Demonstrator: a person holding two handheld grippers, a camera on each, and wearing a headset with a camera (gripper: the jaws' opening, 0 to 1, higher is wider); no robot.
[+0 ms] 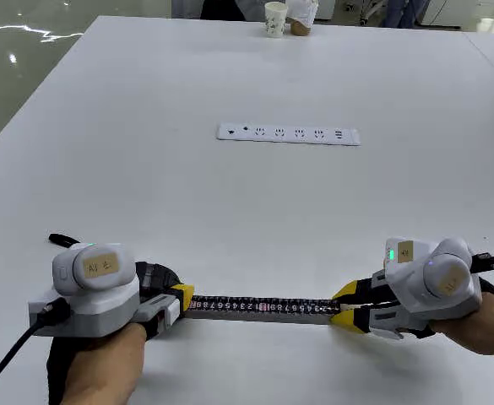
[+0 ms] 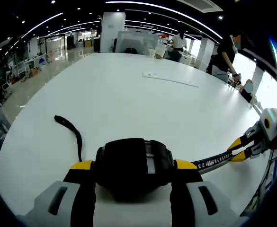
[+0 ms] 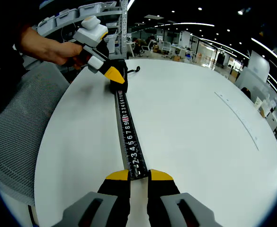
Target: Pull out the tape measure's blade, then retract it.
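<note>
At left, gripped tight in left tongs (image 2: 133, 165): case (image 2: 132, 153), resting on bench (image 1: 247, 211). Drawn out rightward, flat along bench: blade (image 1: 263, 305). At right, pinching blade's tip: right tongs (image 1: 345, 305).

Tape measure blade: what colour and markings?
Black blade with white numerals, some red; clearest in right gripper view.

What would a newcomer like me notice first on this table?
A dark tape measure blade lies stretched flat along the near edge of the white table, between two hand-held grippers. The left gripper has its jaws clamped on the black tape measure case, while the right gripper pinches the blade's tip in its jaws. Further back lies a white power strip.
</note>
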